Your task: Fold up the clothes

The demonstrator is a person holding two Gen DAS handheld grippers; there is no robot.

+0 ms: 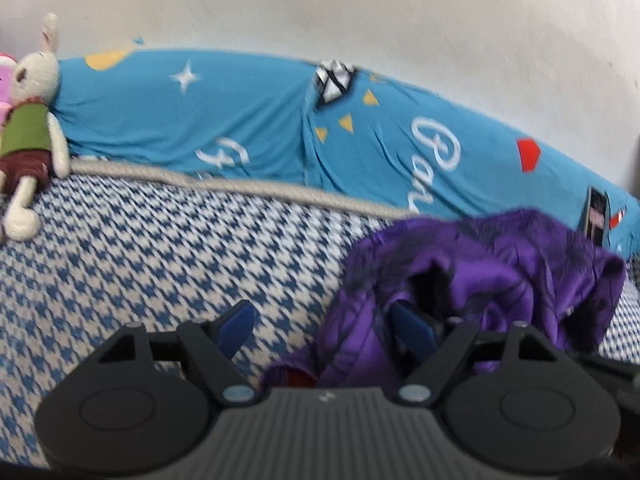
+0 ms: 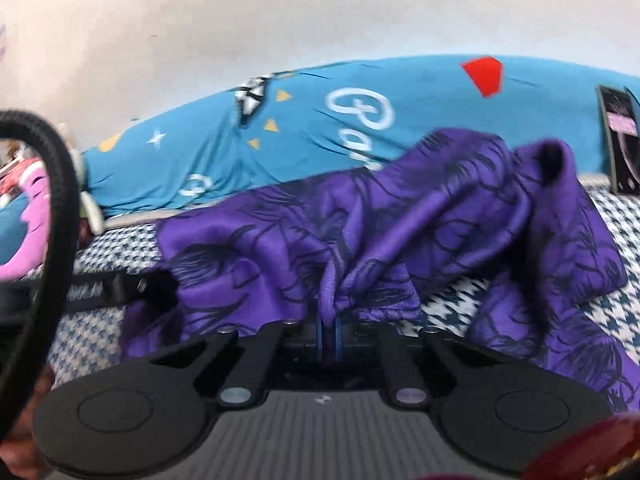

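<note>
- I'm in a home bedroom, over a bed with a blue-and-white houndstooth cover (image 1: 160, 248).
- A long bolster in a turquoise printed case (image 1: 240, 120) lies along the plain white wall (image 1: 320, 8).
- A stuffed rabbit toy (image 1: 32, 120) leans against it.

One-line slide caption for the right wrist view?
Right gripper shut on bunched purple garment over the checked cover.

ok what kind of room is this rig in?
Most likely a bedroom, working on a bed. A houndstooth blanket covers the surface, a blue printed sheet wraps a long bolster against the wall, and a stuffed rabbit sits at one end. The purple garment lies crumpled on the blanket.
</note>
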